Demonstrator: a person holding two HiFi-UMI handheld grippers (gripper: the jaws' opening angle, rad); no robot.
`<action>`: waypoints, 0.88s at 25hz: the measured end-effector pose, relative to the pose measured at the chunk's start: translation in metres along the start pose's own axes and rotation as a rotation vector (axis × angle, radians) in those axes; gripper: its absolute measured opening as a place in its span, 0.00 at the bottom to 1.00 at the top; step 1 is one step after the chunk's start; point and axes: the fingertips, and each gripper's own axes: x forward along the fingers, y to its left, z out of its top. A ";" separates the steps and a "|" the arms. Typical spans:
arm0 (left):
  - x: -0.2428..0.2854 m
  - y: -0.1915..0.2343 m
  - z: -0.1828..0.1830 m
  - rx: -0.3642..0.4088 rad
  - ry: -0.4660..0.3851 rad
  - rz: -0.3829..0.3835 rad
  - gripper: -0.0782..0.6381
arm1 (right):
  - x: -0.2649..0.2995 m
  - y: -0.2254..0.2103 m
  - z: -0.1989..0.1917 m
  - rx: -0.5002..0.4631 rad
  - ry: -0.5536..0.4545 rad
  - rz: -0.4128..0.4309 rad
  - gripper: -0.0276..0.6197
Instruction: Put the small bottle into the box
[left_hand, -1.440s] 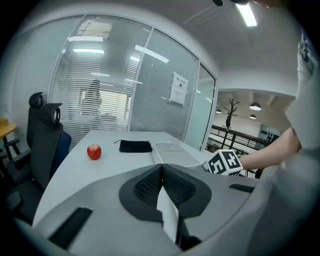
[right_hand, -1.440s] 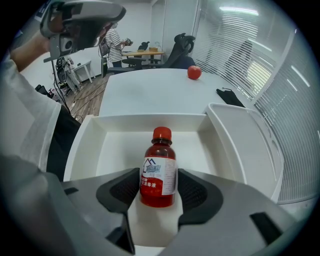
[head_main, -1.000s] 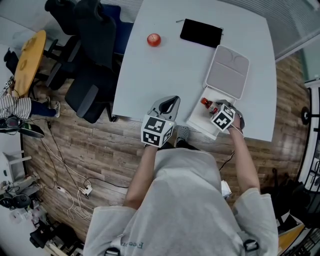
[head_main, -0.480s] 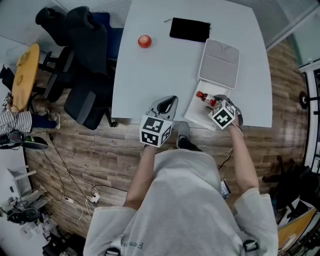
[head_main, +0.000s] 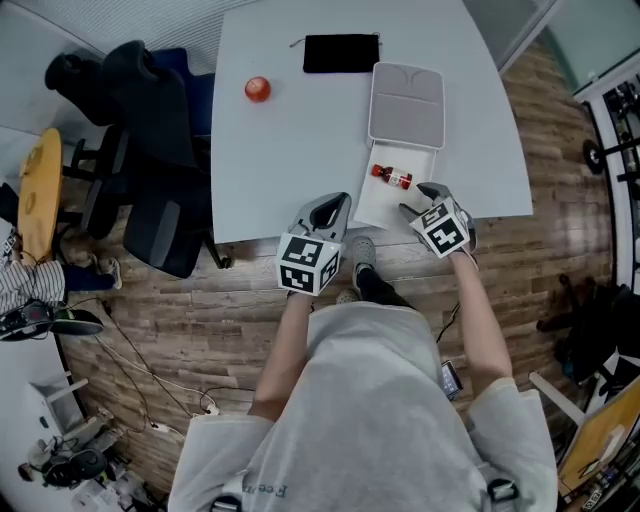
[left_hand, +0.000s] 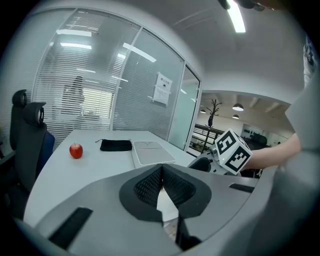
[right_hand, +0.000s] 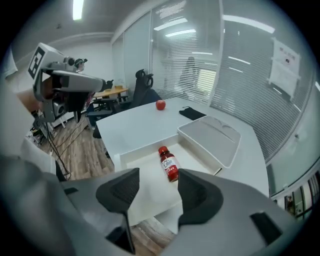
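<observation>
The small bottle (right_hand: 169, 163) lies on its side in the white box (head_main: 375, 207), alone there, with the lid (head_main: 407, 105) folded back behind. The right gripper (right_hand: 157, 178) hovers just before it, jaws spread and empty. The left gripper (left_hand: 161, 173) is clenched on nothing. The box sits at the table (head_main: 290, 140) edge, so a stray nudge could shove it off.

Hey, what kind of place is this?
Most likely an office or meeting room: glass walls with blinds, office chairs and a large white table.
</observation>
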 end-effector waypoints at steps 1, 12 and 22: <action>0.000 -0.003 0.000 0.001 0.000 -0.005 0.15 | -0.005 -0.001 0.000 0.027 -0.024 -0.014 0.42; -0.017 -0.030 -0.014 0.005 -0.005 -0.034 0.15 | -0.056 0.003 -0.011 0.447 -0.308 -0.083 0.42; -0.043 -0.046 -0.027 -0.011 -0.017 -0.025 0.15 | -0.092 0.029 -0.025 0.532 -0.425 -0.178 0.39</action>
